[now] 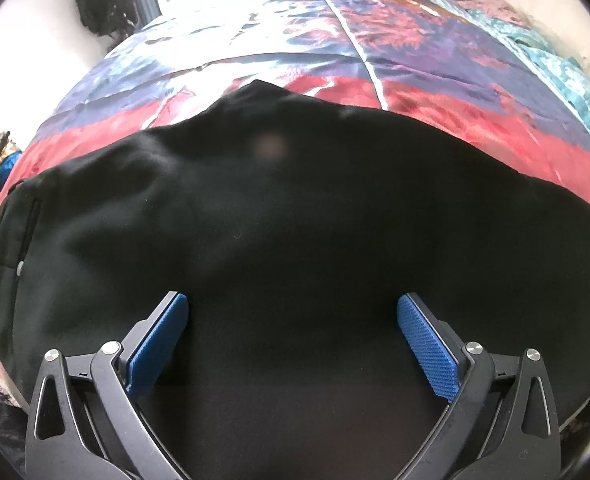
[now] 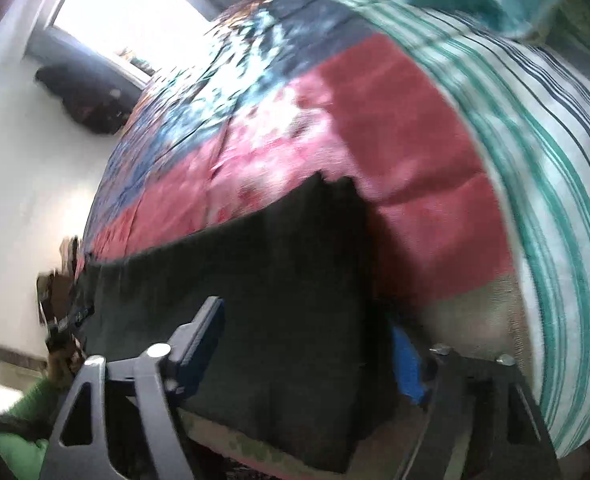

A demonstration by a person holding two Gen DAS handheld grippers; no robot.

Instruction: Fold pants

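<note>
Black pants (image 1: 255,208) lie spread across a patchwork bedspread (image 1: 415,40), the waistband with a small button at the left edge. My left gripper (image 1: 293,304) is open, blue pads wide apart, right over the dark cloth and holding nothing. In the blurred right wrist view the pants (image 2: 279,280) lie along the bed's near edge, the leg end toward the right. My right gripper (image 2: 311,320) is open, its jaws on either side of the cloth near the bed edge.
The red, blue and purple bedspread (image 2: 395,120) covers the bed. A teal striped blanket (image 2: 555,200) lies at the right. A dark bag (image 1: 103,4) hangs on the white wall by a bright window (image 2: 135,12). A green sleeve (image 2: 19,428) shows at lower left.
</note>
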